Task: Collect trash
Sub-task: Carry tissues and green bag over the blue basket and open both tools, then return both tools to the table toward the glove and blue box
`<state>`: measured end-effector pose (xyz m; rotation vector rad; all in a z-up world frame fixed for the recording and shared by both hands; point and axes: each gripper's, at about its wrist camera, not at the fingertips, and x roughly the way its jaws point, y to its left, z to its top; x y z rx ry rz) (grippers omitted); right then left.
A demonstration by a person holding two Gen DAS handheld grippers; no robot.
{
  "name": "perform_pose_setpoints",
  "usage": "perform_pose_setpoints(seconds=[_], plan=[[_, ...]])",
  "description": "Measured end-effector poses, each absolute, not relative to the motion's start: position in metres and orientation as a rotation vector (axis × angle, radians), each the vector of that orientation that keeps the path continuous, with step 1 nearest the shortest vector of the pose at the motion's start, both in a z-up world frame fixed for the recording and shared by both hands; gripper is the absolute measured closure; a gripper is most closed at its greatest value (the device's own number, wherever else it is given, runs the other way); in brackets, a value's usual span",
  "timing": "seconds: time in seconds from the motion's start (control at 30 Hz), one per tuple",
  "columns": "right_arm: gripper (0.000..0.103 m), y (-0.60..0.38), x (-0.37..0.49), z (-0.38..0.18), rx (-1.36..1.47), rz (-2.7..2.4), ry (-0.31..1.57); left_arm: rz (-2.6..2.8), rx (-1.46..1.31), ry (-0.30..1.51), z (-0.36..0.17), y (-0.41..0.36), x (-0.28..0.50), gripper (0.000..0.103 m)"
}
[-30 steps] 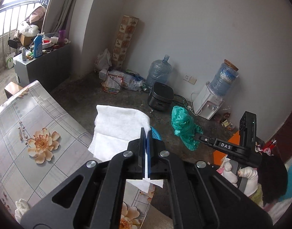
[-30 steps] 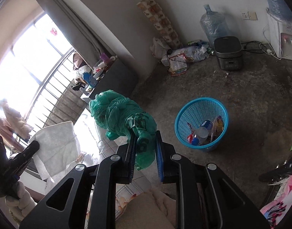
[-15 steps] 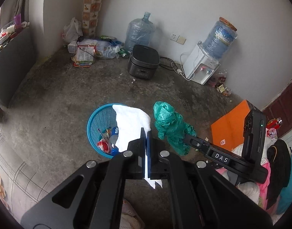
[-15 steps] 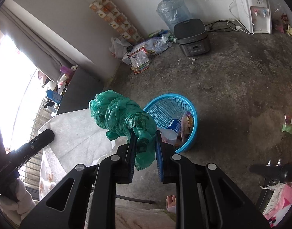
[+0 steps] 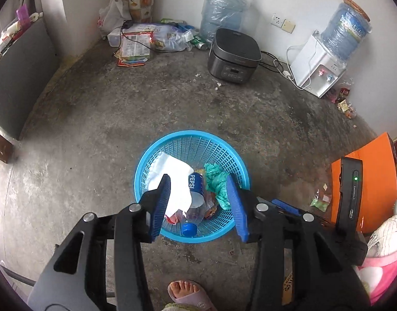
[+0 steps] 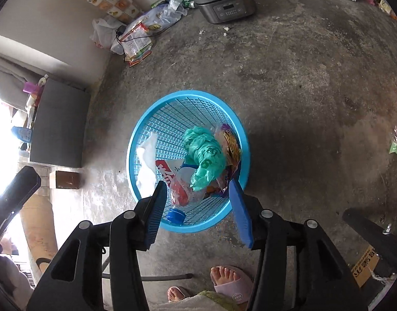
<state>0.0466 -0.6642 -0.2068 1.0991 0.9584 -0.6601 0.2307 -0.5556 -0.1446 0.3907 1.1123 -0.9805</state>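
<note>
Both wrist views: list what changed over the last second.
Both grippers swung from the table down over the blue basket. The left gripper dropped the white paper in; the right gripper dropped the green bag. Both are opening, nothing between their fingers. The basket stayed put.

The floor (image 5: 99, 119) was rough, mottled grey concrete, matt and stained. The basket (image 5: 169, 140) was glossy blue plastic lattice. In it lay a soft white paper towel (image 5: 172, 171), a crinkled green plastic bag (image 6: 203, 153), thin and slightly shiny, and a clear plastic bottle (image 5: 195, 194) with a smooth printed label. Each tool (image 5: 198, 204) (image 6: 197, 207) showed matt black plastic arms, ribbed blue pads and bright metal rivets.
</note>
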Motion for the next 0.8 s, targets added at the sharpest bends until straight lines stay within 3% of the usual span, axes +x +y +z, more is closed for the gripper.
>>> perform_pose_setpoints(seconds=[0.17,0.33,0.43,0.53,0.6,0.67,0.8], plan=[[0.054,-0.651,0.032,-0.197,1.086,-0.646,0.919,-0.993,0.356,1.040,-0.112,-0.532,0.237,0.059],[0.054,-0.632,0.015,-0.140,0.961,-0.639,0.809,-1.012,0.296,0.932,-0.047,-0.493,0.229,0.052],[0.046,-0.610,0.007,-0.094,0.832,-0.622,0.734,-1.029,0.257,0.830,0.000,-0.457,0.216,0.041],[0.032,-0.581,0.001,-0.048,0.684,-0.594,0.655,-1.029,0.204,0.742,0.046,-0.409,0.201,0.028],[0.018,-0.555,-0.003,-0.017,0.584,-0.573,0.592,-1.020,0.167,0.689,0.072,-0.371,0.191,0.018],[0.009,-0.531,-0.008,0.011,0.487,-0.554,0.527,-0.979,0.133,0.639,0.095,-0.331,0.181,0.016],[0.007,-0.484,-0.013,0.051,0.340,-0.497,0.439,-0.846,0.077,0.517,0.125,-0.242,0.159,0.011]])
